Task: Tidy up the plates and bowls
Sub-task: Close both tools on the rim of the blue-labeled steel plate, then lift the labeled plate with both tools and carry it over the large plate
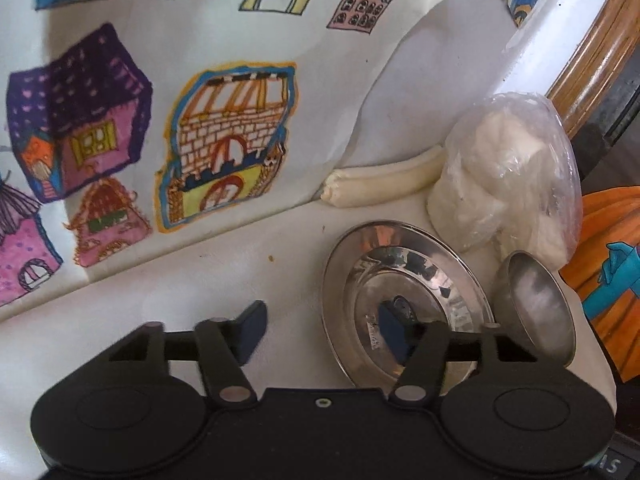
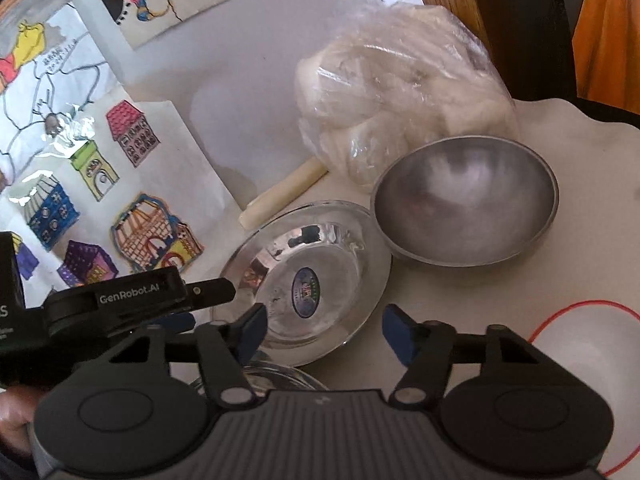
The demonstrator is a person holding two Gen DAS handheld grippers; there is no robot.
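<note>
A shiny steel plate (image 1: 404,276) lies on the white table, low and right of centre in the left wrist view. A dull steel bowl (image 1: 536,304) sits just right of it. My left gripper (image 1: 320,332) is open and empty; its right finger hangs over the plate's centre. In the right wrist view the plate (image 2: 320,248) is at centre and the bowl (image 2: 464,200) behind it to the right. My right gripper (image 2: 324,332) is open and empty over the plate's near rim. The left gripper's body (image 2: 132,300) shows at the left.
A plastic bag of white stuff (image 2: 400,92) and a pale stick (image 2: 280,196) lie behind the dishes. Coloured drawings (image 1: 160,128) cover the table to the left. A glass dish rim (image 2: 280,376) and a white red-rimmed plate (image 2: 580,352) lie near the right gripper.
</note>
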